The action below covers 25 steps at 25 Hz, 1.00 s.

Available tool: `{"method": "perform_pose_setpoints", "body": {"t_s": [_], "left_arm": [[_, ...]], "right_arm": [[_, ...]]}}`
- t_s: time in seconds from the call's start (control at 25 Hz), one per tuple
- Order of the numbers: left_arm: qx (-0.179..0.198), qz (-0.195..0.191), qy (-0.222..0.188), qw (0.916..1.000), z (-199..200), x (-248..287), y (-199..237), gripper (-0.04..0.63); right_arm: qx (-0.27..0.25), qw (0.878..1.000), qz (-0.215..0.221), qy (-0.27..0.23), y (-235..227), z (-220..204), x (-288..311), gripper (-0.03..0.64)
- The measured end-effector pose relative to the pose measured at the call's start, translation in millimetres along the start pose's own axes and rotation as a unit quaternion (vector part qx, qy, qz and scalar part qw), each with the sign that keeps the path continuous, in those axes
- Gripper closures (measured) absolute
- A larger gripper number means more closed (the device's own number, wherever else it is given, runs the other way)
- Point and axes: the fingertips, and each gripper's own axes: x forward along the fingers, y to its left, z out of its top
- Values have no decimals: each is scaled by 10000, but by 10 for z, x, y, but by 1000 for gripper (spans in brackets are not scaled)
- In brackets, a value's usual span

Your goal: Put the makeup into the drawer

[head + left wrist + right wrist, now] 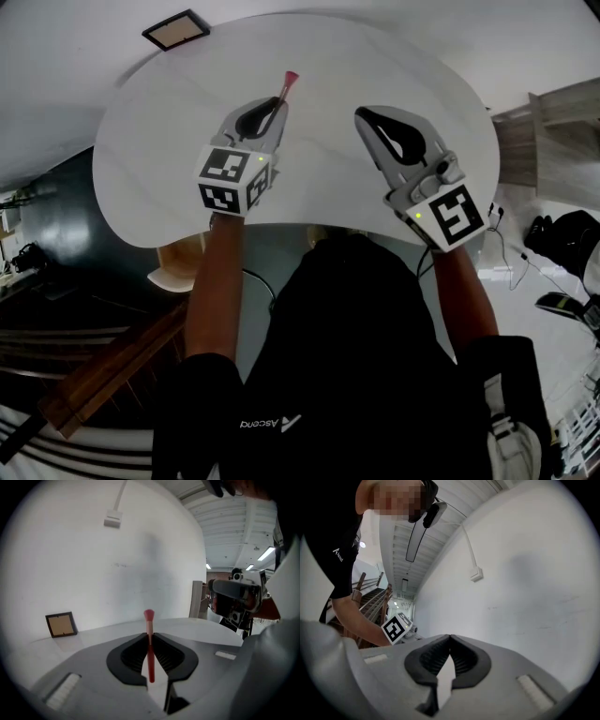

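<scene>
My left gripper (279, 105) is clamped on the thin red makeup brush (149, 620). Its pink tip stands out past my jaws, over the white table (169, 150). My right gripper (449, 638), beside the left one, has its jaws together, with nothing between them.

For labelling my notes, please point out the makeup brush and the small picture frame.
makeup brush (151, 663), left gripper view, on its red handle.
picture frame (175, 29), head view, on its brown centre panel.
</scene>
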Motion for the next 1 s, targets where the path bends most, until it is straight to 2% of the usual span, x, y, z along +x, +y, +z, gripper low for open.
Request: {"method": "perform_pose_setpoints", "body": {"t_s": [0.28,0.56,0.76,1.0], "left_arm": [[-187,288,-794,9963,268,-623,-98,541],[-442,677,-1478,9857,435,-1174,-173,541],[-538,969,-1766,9780,473,-1560,-189,541],[-471,1200,-2039,9705,491,-1988,-170,541]], "right_arm": [[-49,9994,327,-134,318,156,48,614],[-21,9974,681,-249,527,239,60,614],[10,9954,920,-278,727,250,89,614],[-16,9923,1200,-308,1053,307,184,614]]}}
